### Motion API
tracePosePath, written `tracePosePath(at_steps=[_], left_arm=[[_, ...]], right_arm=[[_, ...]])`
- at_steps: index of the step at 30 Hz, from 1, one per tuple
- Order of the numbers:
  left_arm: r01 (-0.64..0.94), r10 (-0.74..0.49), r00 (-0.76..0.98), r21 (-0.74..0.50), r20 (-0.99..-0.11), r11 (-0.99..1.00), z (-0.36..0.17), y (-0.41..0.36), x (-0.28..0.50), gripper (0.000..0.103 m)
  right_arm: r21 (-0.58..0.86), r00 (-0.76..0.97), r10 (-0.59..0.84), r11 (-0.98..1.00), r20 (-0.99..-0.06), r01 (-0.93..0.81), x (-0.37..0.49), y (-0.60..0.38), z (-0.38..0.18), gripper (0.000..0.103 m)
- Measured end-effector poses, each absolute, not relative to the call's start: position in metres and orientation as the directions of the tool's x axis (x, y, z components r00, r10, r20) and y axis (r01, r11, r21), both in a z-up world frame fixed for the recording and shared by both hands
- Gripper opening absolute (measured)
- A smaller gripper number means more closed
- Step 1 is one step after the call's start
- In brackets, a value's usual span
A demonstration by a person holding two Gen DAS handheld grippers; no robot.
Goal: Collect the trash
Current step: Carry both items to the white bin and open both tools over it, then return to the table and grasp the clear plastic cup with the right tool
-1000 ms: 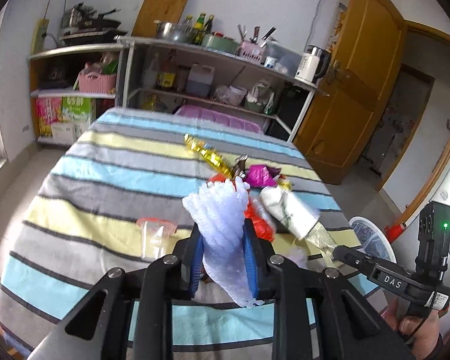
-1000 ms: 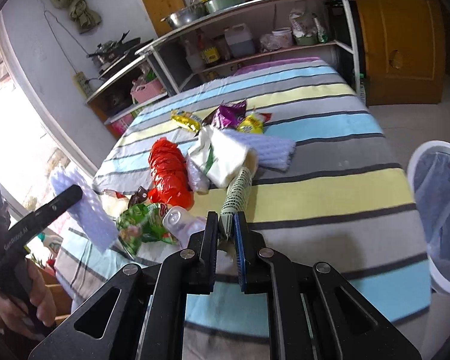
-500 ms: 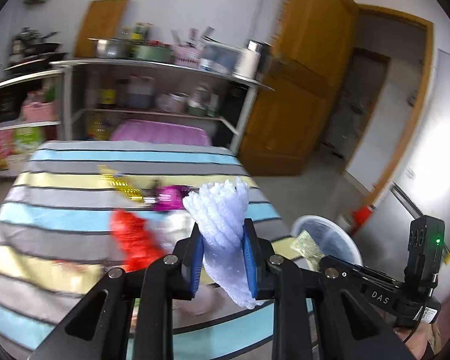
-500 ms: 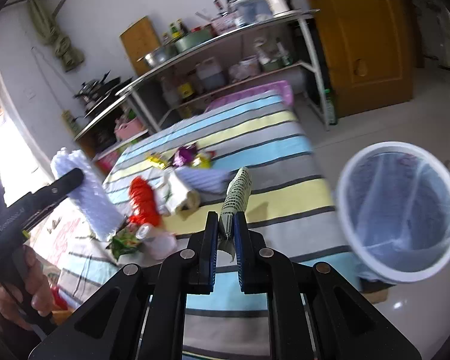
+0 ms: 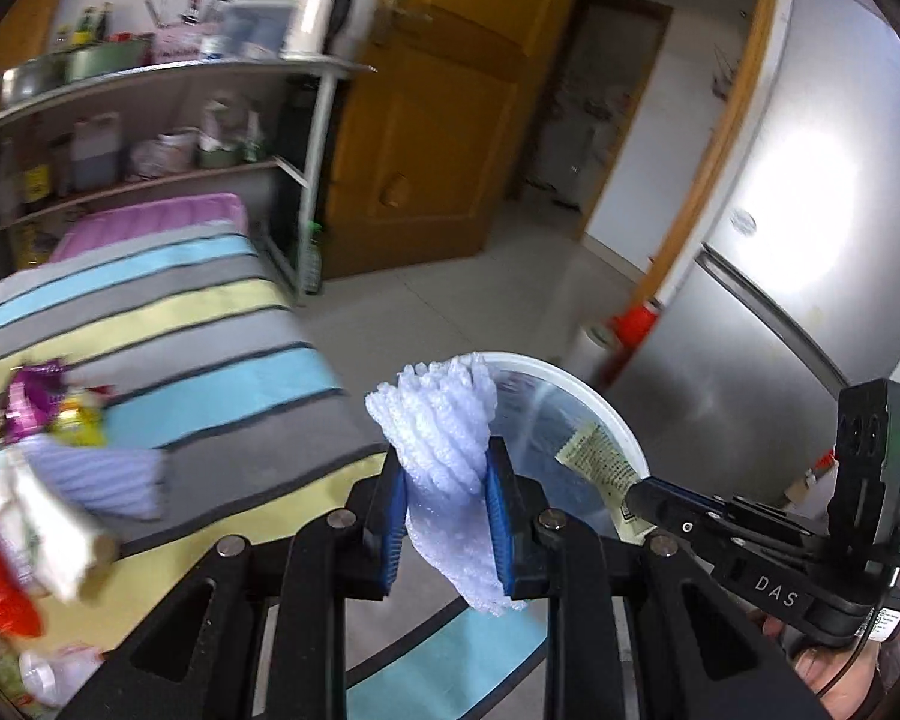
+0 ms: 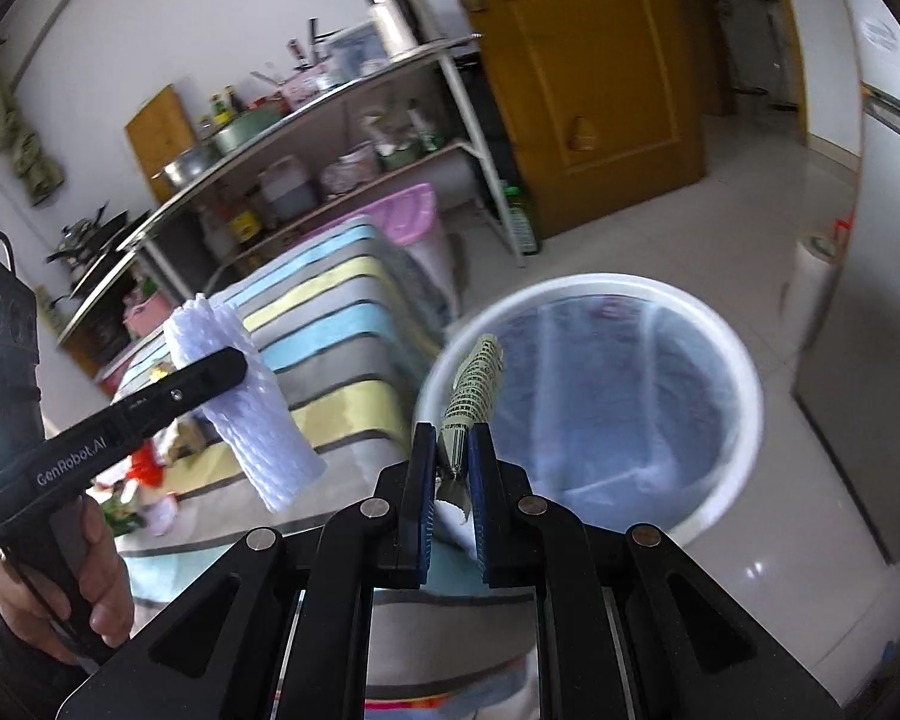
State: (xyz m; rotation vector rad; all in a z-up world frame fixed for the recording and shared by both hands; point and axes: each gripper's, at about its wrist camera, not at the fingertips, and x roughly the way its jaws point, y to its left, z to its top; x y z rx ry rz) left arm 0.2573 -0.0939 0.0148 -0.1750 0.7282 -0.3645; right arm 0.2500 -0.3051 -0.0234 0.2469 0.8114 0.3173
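My left gripper (image 5: 447, 483) is shut on a white foam net sleeve (image 5: 444, 420), held up in the air near the table's right edge; the sleeve also shows in the right wrist view (image 6: 240, 396). My right gripper (image 6: 453, 456) is shut on a printed paper wrapper (image 6: 477, 381), held over the near rim of the white trash bin (image 6: 744, 372) lined with a clear bag. The wrapper (image 5: 600, 462) and the bin (image 5: 594, 396) also show in the left wrist view. More trash (image 5: 48, 414) lies on the striped table (image 5: 210, 354).
A metal shelf rack (image 6: 354, 138) with kitchen goods stands behind the table. A wooden door (image 6: 594, 78) is beyond it. A steel fridge (image 5: 750, 324) stands right of the bin. A pink stool (image 6: 408, 210) sits at the table's far end. Tiled floor surrounds the bin.
Both grippers have swung right from over the table toward the bin, each still holding its item. The bin now looms large under the right gripper.
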Motion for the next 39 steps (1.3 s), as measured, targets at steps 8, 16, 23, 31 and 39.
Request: tracePosePath(at_steps=[8,16,23,31,39], left_arm=[[0.321,-0.428,0.613,-0.285,-0.665,0.903,-0.006,-0.139,0.292,0.028],[0.296,-0.431,0.567,-0.315,-0.702,0.902,-0.025,-0.143,0.309,0.044],[0.287,-0.443,0.572,-0.338,-0.69,0.896,-0.023,-0.134,0.305,0.052],[0.293,-0.426,0.641,-0.309,-0.639,0.904,0.004,-0.114,0.275,0.052],[0.263,-0.387,0.712,-0.289,-0.586,0.921,0.028,-0.079,0.23,0.052]], right_arm=[[0.347,0.618,0.338,0.931,-0.71,-0.11,0.274,-0.33,-0.05,0.012],[0.342,0.605,0.314,0.937,-0.732,-0.072,0.282,-0.343,-0.069,0.015],[0.331,0.635,0.301,0.941,-0.712,-0.076,0.276,-0.342,-0.059,0.024],[0.306,0.684,0.298,0.945,-0.666,-0.113,0.248,-0.33,-0.028,0.024],[0.283,0.714,0.331,0.94,-0.617,-0.191,0.213,-0.301,0.002,0.024]])
